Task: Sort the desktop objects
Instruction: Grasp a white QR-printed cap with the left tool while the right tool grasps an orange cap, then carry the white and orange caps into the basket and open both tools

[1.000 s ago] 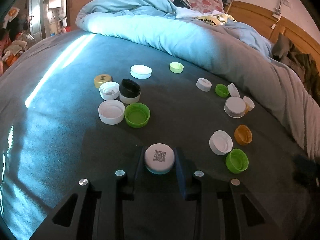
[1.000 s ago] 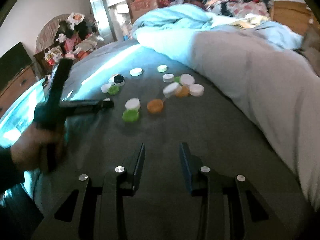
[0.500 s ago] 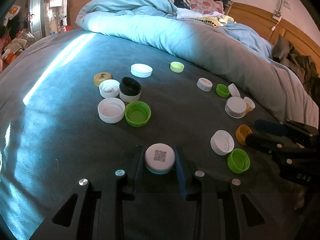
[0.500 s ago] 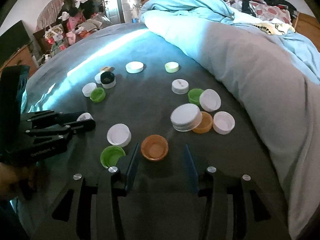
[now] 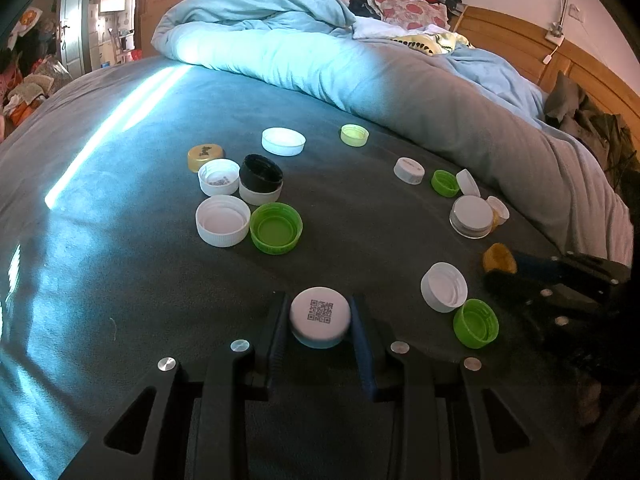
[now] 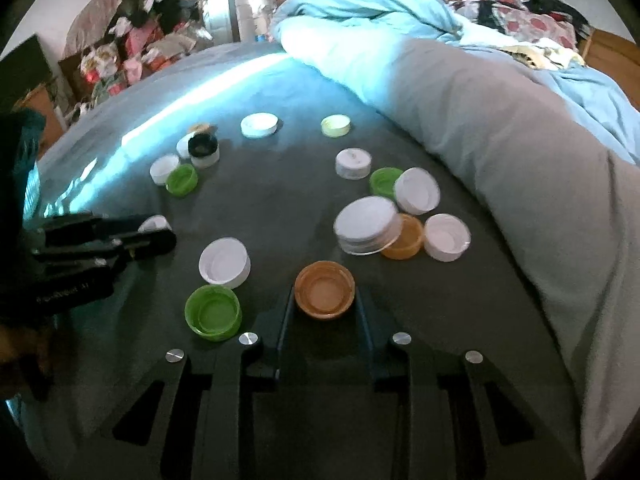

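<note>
Kept the left gripper clamped on the white QR-marked cap, low over the dark bedcover, exactly as a second before. Brought the right gripper in from well back during that second, to straddle the orange cap, which lay open side up on the cover. Narrowed the fingers to either side of that cap; could not tell whether the pads yet touched it. Judged a second pick under way with one cap already in hand, and the sorting barely begun, with colours mixed in every group.

Left tight room on the orange cap's left, with a green cap just beside the finger and a white open cap behind it. Found bare cover through the middle, between the far-left cluster and the large white lid with its leaning neighbours. Hemmed the right side with the pale duvet.
</note>
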Available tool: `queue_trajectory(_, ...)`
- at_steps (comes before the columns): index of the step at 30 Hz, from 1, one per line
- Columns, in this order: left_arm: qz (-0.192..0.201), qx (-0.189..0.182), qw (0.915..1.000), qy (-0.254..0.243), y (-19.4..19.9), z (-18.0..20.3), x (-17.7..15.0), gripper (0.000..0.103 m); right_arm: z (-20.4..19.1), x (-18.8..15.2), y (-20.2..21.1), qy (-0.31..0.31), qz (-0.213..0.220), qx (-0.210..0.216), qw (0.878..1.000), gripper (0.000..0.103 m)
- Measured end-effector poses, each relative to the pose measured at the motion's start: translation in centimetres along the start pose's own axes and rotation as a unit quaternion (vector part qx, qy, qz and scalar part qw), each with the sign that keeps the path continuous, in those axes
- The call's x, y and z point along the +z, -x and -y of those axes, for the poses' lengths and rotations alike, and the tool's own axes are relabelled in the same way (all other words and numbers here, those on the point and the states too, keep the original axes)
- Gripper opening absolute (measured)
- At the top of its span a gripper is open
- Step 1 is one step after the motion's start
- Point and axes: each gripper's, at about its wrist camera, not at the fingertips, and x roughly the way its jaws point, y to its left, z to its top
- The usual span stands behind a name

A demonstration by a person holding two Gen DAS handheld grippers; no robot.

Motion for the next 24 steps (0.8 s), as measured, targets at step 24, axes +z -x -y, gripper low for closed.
queue_trajectory(24,0.126,0.149,0.9805,0.026,26.6,-4.5,1.3,0.033,-11.8,7.7,15.6,0.047,0.131,0.04,0.989,0.025)
